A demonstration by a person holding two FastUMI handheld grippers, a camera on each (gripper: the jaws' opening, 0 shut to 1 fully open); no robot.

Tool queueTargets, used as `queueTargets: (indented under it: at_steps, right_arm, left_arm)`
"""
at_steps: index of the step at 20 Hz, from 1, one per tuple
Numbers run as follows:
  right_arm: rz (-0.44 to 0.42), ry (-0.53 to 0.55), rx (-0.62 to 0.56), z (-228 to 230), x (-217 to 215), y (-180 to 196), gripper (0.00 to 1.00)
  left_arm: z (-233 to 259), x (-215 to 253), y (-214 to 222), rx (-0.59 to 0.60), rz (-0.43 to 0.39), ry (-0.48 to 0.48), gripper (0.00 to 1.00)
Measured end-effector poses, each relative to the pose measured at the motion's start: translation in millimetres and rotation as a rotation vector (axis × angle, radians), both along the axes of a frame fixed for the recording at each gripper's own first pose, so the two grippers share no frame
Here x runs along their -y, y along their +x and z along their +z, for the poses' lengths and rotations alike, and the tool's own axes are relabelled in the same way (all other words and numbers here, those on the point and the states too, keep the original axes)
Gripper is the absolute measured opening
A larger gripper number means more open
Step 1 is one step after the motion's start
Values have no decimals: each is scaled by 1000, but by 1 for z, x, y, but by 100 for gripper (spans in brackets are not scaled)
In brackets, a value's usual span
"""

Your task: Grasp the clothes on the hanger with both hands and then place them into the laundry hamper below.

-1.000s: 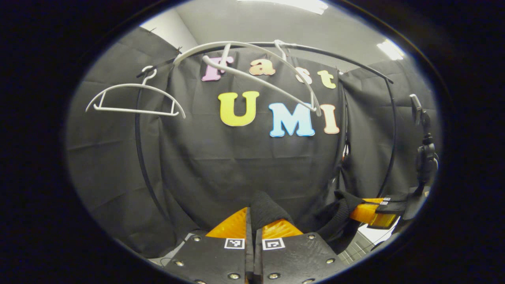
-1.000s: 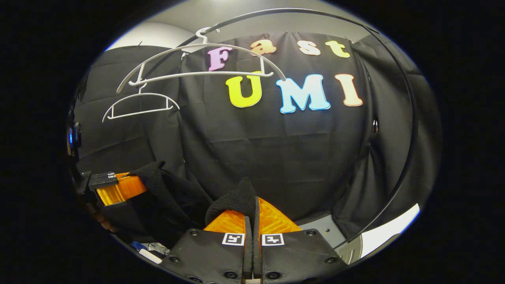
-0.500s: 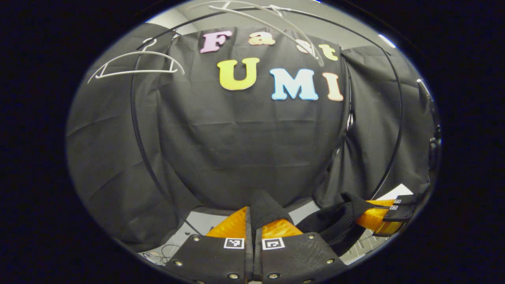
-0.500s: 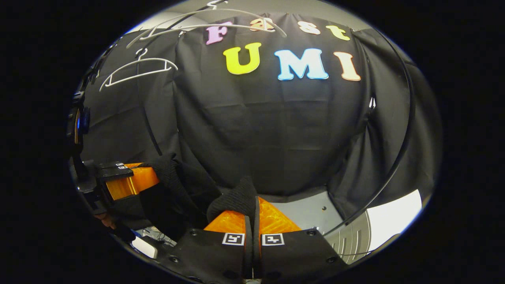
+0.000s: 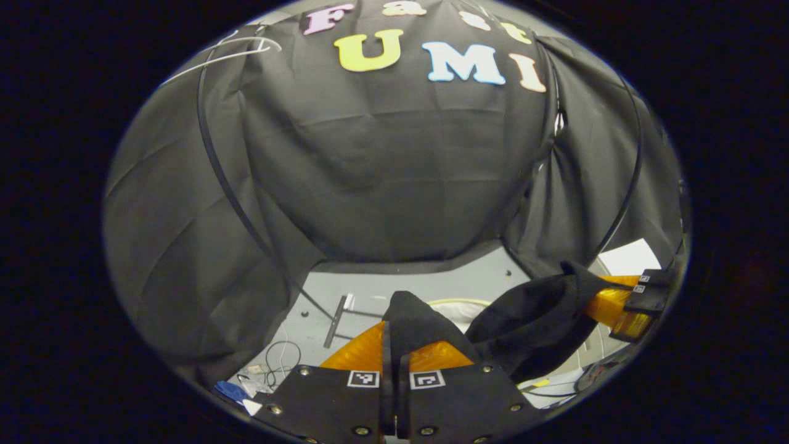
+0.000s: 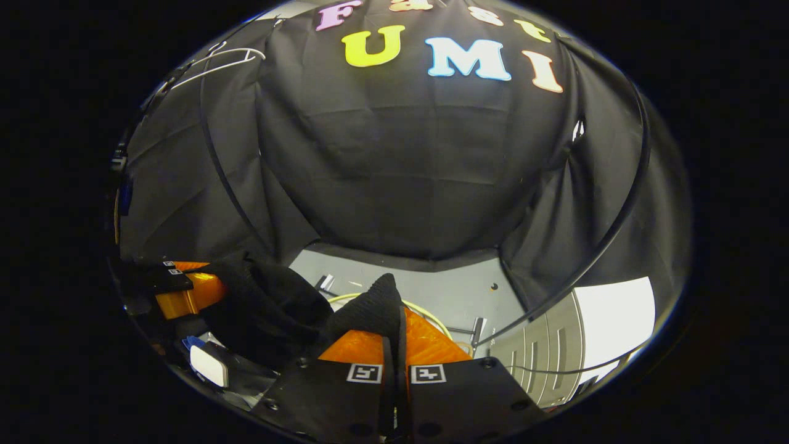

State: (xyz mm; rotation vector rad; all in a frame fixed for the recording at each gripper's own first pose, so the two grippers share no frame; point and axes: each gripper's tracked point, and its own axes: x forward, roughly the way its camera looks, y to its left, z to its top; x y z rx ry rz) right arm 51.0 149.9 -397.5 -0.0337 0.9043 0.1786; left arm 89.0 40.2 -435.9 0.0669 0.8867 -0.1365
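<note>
Left gripper (image 5: 389,336): seen at the bottom of the left gripper view, jaws clamped together on a fold of the black garment (image 5: 530,320); also seen at the left edge of the right gripper view (image 6: 185,290), gripping the same cloth.
Right gripper (image 6: 394,333): seen at the bottom of the right gripper view, jaws clamped on a ribbed edge of the garment; seen far right in the left gripper view (image 5: 616,305), cloth pinched between its fingers.
Garment look: black knit (image 6: 271,308), dark and matte, with a ribbed border; it was stretched and sagging between the two grippers, held off the floor.
Hanger (image 5: 228,50): white, bare, seen hanging high at the upper left on the dark rail (image 5: 216,160), well apart from the garment.
Hamper: a pale curved rim (image 6: 425,314) was seen just behind the held cloth; whether it was the hamper could not be told.
Floor (image 5: 425,280): grey, with loose cables (image 5: 280,357) lying at the left.
</note>
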Motion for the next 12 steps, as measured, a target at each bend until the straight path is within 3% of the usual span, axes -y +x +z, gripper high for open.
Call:
queueTargets:
  at_steps: [5,7,10,11,12]
  right_arm:
    - [5,-25,-76,-25,7,-28,6]
    - [3,-28,-85,-27,9,-34,2]
    - [3,-23,-101,-32,11,-36,20]
    - [-2,-26,-103,-33,14,-35,15]
    - [-7,-26,-104,-33,15,-34,17]
  left_arm:
    - [-39,-1,-25,-102,-2,24,4]
    - [-43,5,-26,-109,-1,15,4]
    - [-40,4,-29,-120,7,17,5]
    - [-39,3,-31,-120,10,20,5]
    - [-38,3,-30,-116,13,17,12]
